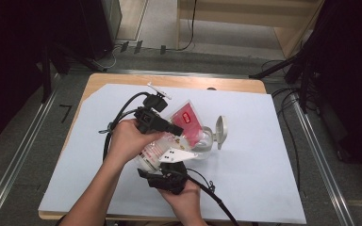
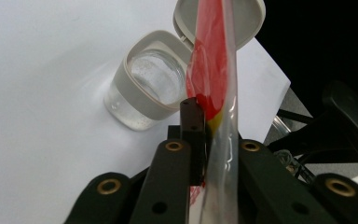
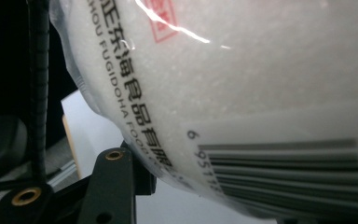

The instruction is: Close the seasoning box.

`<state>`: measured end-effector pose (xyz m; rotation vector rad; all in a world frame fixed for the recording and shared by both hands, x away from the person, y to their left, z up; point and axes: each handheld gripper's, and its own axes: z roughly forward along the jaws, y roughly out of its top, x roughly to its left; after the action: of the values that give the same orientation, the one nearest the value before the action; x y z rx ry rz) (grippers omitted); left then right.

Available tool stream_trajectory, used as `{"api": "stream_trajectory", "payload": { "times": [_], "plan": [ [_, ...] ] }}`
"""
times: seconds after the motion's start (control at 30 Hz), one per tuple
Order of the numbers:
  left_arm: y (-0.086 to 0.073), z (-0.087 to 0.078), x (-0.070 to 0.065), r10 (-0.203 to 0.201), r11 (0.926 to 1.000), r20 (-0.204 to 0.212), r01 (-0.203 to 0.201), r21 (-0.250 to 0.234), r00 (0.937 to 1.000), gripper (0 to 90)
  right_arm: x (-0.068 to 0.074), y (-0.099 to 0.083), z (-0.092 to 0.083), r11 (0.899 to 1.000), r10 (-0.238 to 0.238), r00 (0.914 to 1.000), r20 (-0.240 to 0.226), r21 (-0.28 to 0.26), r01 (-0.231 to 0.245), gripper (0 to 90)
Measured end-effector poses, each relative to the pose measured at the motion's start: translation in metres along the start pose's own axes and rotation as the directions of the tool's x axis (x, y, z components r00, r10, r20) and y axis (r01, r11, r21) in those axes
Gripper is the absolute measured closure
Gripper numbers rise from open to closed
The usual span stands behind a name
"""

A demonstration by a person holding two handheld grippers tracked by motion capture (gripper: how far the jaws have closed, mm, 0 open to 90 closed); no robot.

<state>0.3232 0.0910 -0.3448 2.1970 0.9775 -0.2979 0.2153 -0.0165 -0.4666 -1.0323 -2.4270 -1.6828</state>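
A clear plastic bag (image 1: 189,119) with a red label and white grains hangs tilted over an open glass jar (image 1: 206,141) whose grey flip lid (image 1: 220,132) stands up. My left gripper (image 1: 179,130) is shut on the bag's thin upper film (image 2: 214,60), right above the jar's mouth (image 2: 144,91). My right gripper (image 1: 164,165) is shut on the full lower end of the bag. In the right gripper view, the barcoded bag (image 3: 242,84) presses against one black finger (image 3: 115,184); the other finger is hidden behind the bag.
The jar stands on a white sheet (image 1: 264,155) that covers a wooden table (image 1: 169,81). Black cables (image 1: 118,117) trail from both grippers. Metal rails and dark stands flank the table.
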Motion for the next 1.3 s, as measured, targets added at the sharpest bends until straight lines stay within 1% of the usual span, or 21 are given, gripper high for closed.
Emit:
{"api": "stream_trajectory", "payload": {
  "times": [0.13,0.17,0.27,0.37,0.4,0.43,0.47,0.53,0.57,0.6,0.63,0.73,0.77,0.8,0.9,0.93,0.97,1.0,1.13,1.2,1.3],
  "plan": [
    [0.000,-0.001,0.001,-0.021,0.9998,0.007,0.021,0.000,0.9998,80.1,-0.004,0.000,0.001,0.999,0.045,0.9983,-0.038,-0.005,-0.045,59.5],
    [0.000,-0.002,0.000,-0.021,0.9998,-0.002,0.021,-0.005,0.9998,80.1,-0.006,0.000,0.001,0.999,0.053,0.9975,-0.047,-0.006,-0.054,60.0],
    [0.000,-0.006,0.000,-0.001,1.0000,-0.020,0.001,-0.001,0.9998,77.6,-0.010,-0.002,-0.001,0.996,0.082,0.9938,-0.075,-0.027,-0.084,61.2],
    [-0.001,-0.008,0.000,0.021,0.9994,-0.031,-0.020,0.027,0.9993,77.6,-0.011,-0.004,-0.002,0.996,0.085,0.9936,-0.074,-0.033,-0.088,61.3],
    [0.000,-0.009,-0.001,0.041,0.9982,-0.040,-0.039,0.046,0.9984,77.9,-0.011,-0.004,-0.002,0.995,0.090,0.9924,-0.084,-0.032,-0.093,61.4],
    [0.000,-0.010,-0.002,0.060,0.9964,-0.067,-0.056,0.063,0.9959,78.6,-0.011,-0.005,-0.002,0.995,0.093,0.9918,-0.087,-0.031,-0.096,61.4],
    [0.000,-0.010,-0.004,0.092,0.9922,-0.097,-0.083,0.093,0.9910,79.3,-0.011,-0.005,-0.002,0.994,0.103,0.9901,-0.096,-0.032,-0.106,61.4],
    [-0.001,-0.010,-0.007,0.118,0.9881,-0.141,-0.102,0.115,0.9830,81.9,-0.011,-0.006,-0.001,0.992,0.120,0.9863,-0.113,-0.032,-0.125,61.4],
    [-0.001,-0.012,-0.007,0.112,0.9892,-0.121,-0.099,0.108,0.9864,80.8,-0.011,-0.006,-0.002,0.989,0.136,0.9817,-0.133,-0.042,-0.143,61.4],
    [-0.001,-0.015,-0.005,0.106,0.9896,-0.088,-0.096,0.107,0.9905,80.2,-0.011,-0.006,-0.002,0.989,0.130,0.9835,-0.126,-0.052,-0.137,61.5],
    [-0.002,-0.018,-0.005,0.103,0.9910,-0.069,-0.096,0.093,0.9923,80.7,-0.010,-0.005,-0.003,0.991,0.114,0.9870,-0.114,-0.055,-0.121,61.5],
    [-0.003,-0.023,-0.001,0.095,0.9928,-0.026,-0.092,0.076,0.9952,81.6,-0.008,-0.004,-0.006,0.993,0.086,0.9911,-0.101,-0.071,-0.094,61.5],
    [-0.003,-0.025,0.000,0.081,0.9943,-0.013,-0.080,0.071,0.9966,81.1,-0.008,-0.004,-0.007,0.993,0.086,0.9912,-0.101,-0.072,-0.093,61.6],
    [-0.004,-0.026,0.002,0.073,0.9953,-0.015,-0.072,0.064,0.9972,81.0,-0.009,-0.004,-0.008,0.993,0.088,0.9906,-0.104,-0.072,-0.096,61.6],
    [-0.004,-0.025,0.003,0.064,0.9960,-0.034,-0.062,0.065,0.9974,85.8,-0.007,-0.002,-0.008,0.993,0.087,0.9906,-0.105,-0.067,-0.095,61.5],
    [-0.004,-0.023,0.002,0.063,0.9960,-0.030,-0.061,0.065,0.9976,88.1,-0.006,-0.001,-0.008,0.996,0.067,0.9939,-0.087,-0.058,-0.072,61.2],
    [-0.003,-0.022,0.001,0.064,0.9956,-0.038,-0.061,0.071,0.9972,88.7,-0.004,0.000,-0.007,0.998,0.042,0.9969,-0.066,-0.050,-0.046,60.6],
    [-0.003,-0.020,0.000,0.054,0.9966,-0.039,-0.051,0.065,0.9978,88.7,-0.003,0.001,-0.007,0.999,0.031,0.9980,-0.055,-0.040,-0.033,59.8],
    [-0.001,-0.015,-0.004,0.054,0.9958,-0.050,-0.050,0.076,0.9973,88.9,0.000,0.003,-0.004,1.000,0.017,0.9995,-0.026,-0.011,-0.018,56.6],
    [-0.001,-0.014,-0.005,0.044,0.9971,-0.047,-0.041,0.064,0.9979,88.8,0.000,0.004,-0.003,1.000,0.015,0.9997,-0.019,-0.003,-0.015,54.5],
    [0.000,-0.014,-0.004,0.029,0.9982,-0.046,-0.026,0.053,0.9985,88.5,-0.001,0.007,-0.002,1.000,0.026,0.9994,-0.022,-0.003,-0.026,54.9]
  ]
}}
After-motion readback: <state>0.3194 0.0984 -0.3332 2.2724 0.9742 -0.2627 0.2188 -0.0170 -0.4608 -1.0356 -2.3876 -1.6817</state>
